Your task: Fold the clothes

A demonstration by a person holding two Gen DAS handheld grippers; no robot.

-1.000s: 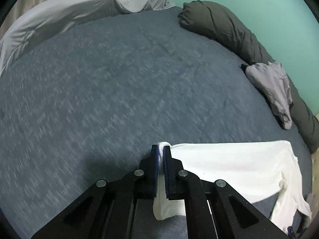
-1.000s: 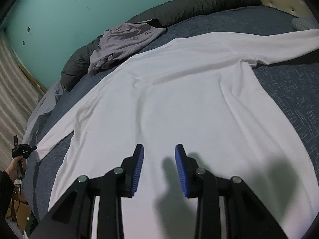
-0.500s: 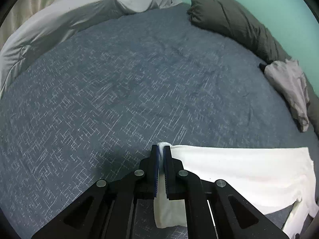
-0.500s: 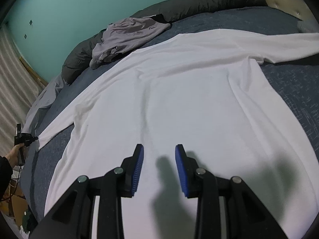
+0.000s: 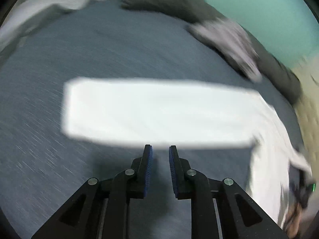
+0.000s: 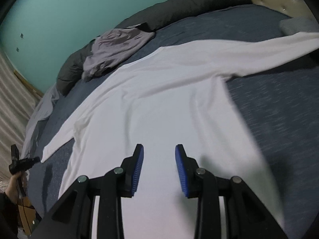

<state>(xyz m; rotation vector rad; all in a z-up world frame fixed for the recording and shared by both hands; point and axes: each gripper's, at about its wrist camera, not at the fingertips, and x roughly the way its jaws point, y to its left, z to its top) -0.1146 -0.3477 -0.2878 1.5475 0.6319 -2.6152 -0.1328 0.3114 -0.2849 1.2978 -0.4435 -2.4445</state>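
Nearest the right wrist camera, the right gripper (image 6: 159, 149) is hovering over the white long-sleeved cotton shirt (image 6: 159, 103), jaws just widening, empty. On the blurred left view, the left gripper (image 5: 160, 149) is parting narrowly, apparently clear of the flat sleeve (image 5: 151, 109). Beyond, a crumpled grey garment (image 6: 117, 49) is lying against a dark rolled duvet (image 6: 189, 6).

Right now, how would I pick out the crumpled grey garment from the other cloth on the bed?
Start at the teal wall and the dark rolled duvet lying along it at the edge of the blue bed. The grey garment lies bunched against that duvet, just beyond the spread white shirt. It is pale lilac-grey and wrinkled, while the shirt is flat and bright white.
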